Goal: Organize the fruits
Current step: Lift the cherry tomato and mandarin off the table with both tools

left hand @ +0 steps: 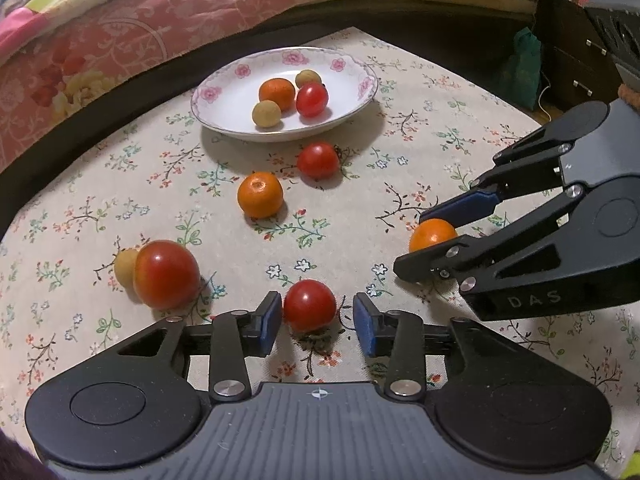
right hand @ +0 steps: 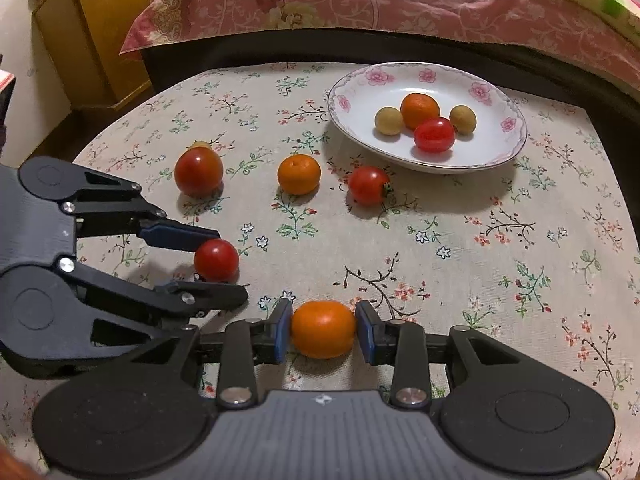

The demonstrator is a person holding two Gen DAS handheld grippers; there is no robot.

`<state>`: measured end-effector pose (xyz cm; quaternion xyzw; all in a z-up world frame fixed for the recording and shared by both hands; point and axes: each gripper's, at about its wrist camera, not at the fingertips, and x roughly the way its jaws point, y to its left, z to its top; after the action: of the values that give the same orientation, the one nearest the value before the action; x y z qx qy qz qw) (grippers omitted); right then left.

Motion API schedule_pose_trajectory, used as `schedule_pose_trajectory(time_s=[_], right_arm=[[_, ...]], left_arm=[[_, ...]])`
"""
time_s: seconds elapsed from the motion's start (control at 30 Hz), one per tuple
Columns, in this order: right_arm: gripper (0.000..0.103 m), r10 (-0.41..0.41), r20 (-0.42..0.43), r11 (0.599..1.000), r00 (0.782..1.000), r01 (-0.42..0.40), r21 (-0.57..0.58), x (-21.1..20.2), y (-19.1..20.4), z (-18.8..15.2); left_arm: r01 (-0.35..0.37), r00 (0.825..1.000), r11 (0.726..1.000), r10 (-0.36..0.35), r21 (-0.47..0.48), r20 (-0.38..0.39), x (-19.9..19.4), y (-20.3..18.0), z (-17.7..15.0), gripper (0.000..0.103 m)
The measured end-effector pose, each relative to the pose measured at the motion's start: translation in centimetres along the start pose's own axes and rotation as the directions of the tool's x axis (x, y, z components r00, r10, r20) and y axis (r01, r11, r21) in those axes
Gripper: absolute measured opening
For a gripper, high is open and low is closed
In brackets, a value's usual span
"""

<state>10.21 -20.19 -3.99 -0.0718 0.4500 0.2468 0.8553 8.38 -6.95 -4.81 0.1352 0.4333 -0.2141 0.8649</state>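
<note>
The flowered plate (right hand: pixel 516 142) sits near the counter's (right hand: pixel 500 264) far edge, beside the bed (right hand: pixel 400 4), with bare cloth stretching toward the right of it. Nearer than the plate, the right gripper (right hand: pixel 323 332) has its jaws clenched on an orange (right hand: pixel 323 334), while the left gripper (left hand: pixel 316 316) straddles a red tomato (left hand: pixel 309 305), jaws released with a gap on one side. Left of the plate, a large tomato (left hand: pixel 166 274) half hides a small tan fruit (left hand: pixel 126 268).
</note>
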Motion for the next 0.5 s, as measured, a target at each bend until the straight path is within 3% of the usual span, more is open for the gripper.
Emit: schedule_pose_trajectory(time_s=[0.5], right_arm=[[0.035,0.013,-0.006,1.0,1.0,-0.013,0.015,-0.22,-0.14,-0.25]], left_arm=[[-0.008,1.0,0.999,0.008,-0.038,-0.014,0.26,0.55,0.07,0.058]])
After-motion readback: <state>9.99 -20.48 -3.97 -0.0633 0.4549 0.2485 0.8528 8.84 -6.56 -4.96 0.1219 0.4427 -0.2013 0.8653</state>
